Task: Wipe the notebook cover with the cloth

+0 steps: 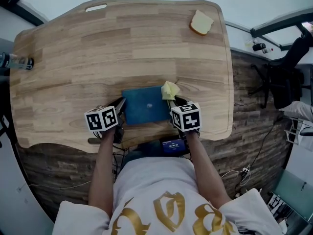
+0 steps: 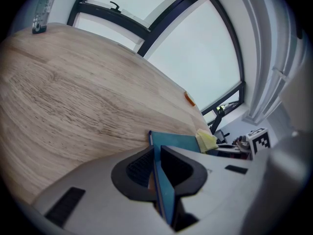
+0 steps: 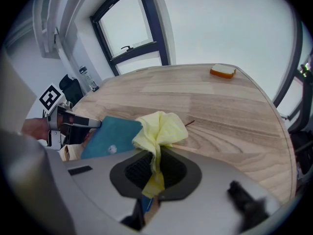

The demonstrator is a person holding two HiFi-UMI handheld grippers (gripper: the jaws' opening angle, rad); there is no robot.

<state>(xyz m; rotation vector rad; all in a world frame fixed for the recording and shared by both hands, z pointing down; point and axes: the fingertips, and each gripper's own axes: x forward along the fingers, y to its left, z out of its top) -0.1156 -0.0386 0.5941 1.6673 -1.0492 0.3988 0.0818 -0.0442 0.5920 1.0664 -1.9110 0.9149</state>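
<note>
- Pinning the teal notebook (image 1: 145, 105) by its left edge, the left claw (image 2: 157, 169) is clenched on the cover's rim, probably so the book does not slide under rubbing.
- The right claw (image 3: 154, 169) is clamped on a yellow cloth (image 3: 159, 129). Its loose bunch spills forward past the jaws, and that free end looks like the part meant to rub.
- The cloth sits at the notebook's far right corner, touching it or just over it, which suits a pass across the cover.
- The notebook lies near the front edge of the wooden surface (image 1: 98, 48), close to the person and between both claws.
- A pale sponge-like block (image 1: 201, 22) and a bottle (image 1: 14, 61) rest well apart from it, out of the wiping path.
- No title is readable on the cover, only a small pale mark. The claws' cubes carry black-and-white square markers and no words. The gold print on the person's shirt is not legible.
</note>
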